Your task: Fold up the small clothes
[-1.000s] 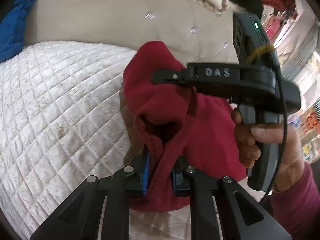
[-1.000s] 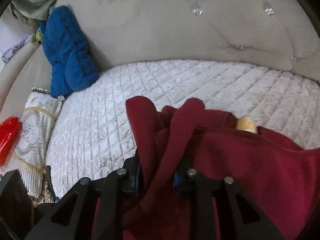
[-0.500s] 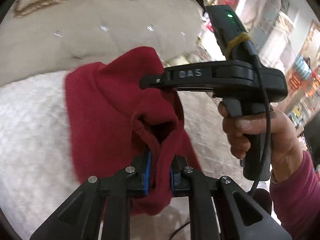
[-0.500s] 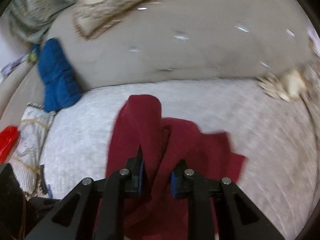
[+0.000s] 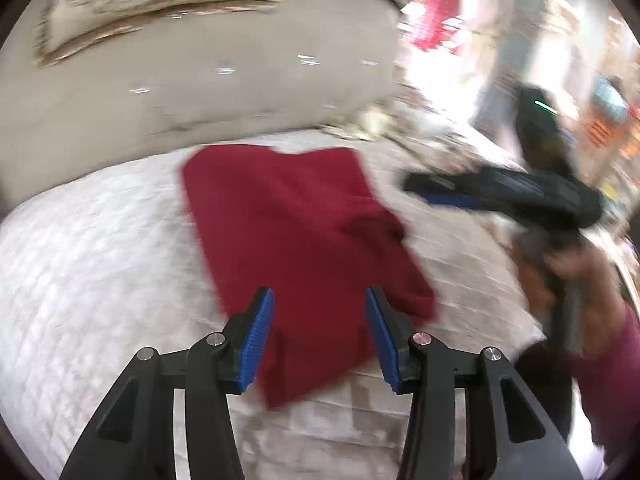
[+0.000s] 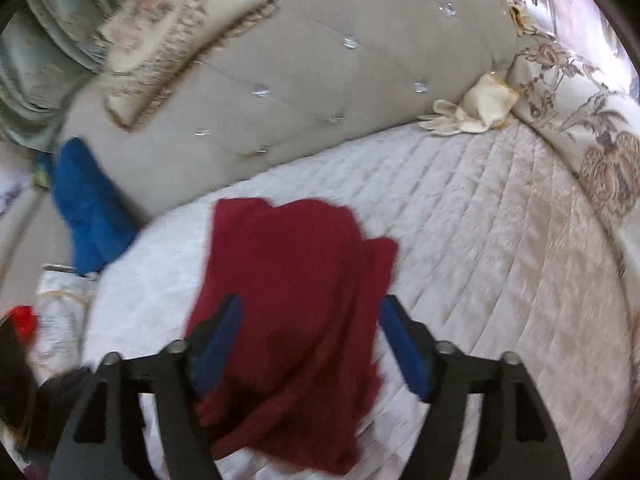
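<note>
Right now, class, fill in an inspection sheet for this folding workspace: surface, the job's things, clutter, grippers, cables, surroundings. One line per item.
Surface: white quilted bedspread, lying against a beige tufted headboard.
Job's things: one dark red garment lying spread on the bedspread, loosely folded, edges uneven.
Clutter: blue cloth at the headboard's foot; cream gloves; fringed cushion; floral pillow; small red item, too blurred to name.
Grippers: left gripper open above the garment's near edge, gripping nothing; right gripper open over the garment, gripping nothing.
Cables: nothing seen.
Surroundings: bright, blurred room beyond the bed; detail unreadable.
</note>
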`<state>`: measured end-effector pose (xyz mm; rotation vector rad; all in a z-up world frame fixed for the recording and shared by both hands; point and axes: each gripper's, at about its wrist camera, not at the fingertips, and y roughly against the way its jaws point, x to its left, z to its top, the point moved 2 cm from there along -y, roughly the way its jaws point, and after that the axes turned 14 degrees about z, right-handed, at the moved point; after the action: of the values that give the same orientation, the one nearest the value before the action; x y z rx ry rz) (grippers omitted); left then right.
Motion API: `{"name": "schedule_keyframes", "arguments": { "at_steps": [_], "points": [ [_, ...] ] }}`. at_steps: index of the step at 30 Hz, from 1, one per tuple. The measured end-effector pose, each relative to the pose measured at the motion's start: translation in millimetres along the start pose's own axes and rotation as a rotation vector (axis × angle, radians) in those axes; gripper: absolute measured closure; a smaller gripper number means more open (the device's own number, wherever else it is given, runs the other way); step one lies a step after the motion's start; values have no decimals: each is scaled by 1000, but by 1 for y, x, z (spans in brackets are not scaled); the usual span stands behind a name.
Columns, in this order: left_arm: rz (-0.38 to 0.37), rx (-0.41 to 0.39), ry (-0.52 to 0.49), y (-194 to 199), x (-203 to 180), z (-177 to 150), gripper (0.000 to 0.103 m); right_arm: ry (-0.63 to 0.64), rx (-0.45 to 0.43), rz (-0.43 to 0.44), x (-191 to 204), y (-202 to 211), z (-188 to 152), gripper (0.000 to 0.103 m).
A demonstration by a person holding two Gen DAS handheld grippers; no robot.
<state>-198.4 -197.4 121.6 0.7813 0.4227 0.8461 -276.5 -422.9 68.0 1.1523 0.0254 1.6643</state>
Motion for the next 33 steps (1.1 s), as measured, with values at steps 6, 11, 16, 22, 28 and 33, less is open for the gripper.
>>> {"name": "schedule_keyframes", "arguments": {
  "at_steps": [6, 11, 16, 22, 28, 33],
  "points": [
    [15, 91, 55, -42, 9, -17, 78, 66, 162, -70, 13, -45, -30, 74],
    [29, 176, 44, -64, 9, -44, 78, 82, 217, -152, -8, -29, -69, 88],
    [14, 141, 51, -55, 6, -38, 78, -7, 109, -7, -14, 4, -64, 71],
    [39, 136, 43, -60, 6, -34, 78, -73, -59, -35, -22, 7, -13, 24],
    [70, 119, -6, -67, -4, -32, 78, 33, 53, -155, -19, -45, -1, 82],
    [69, 118, -28, -69, -7, -31, 77, 93, 64, -376, -45, -46, -10, 89]
  ]
}}
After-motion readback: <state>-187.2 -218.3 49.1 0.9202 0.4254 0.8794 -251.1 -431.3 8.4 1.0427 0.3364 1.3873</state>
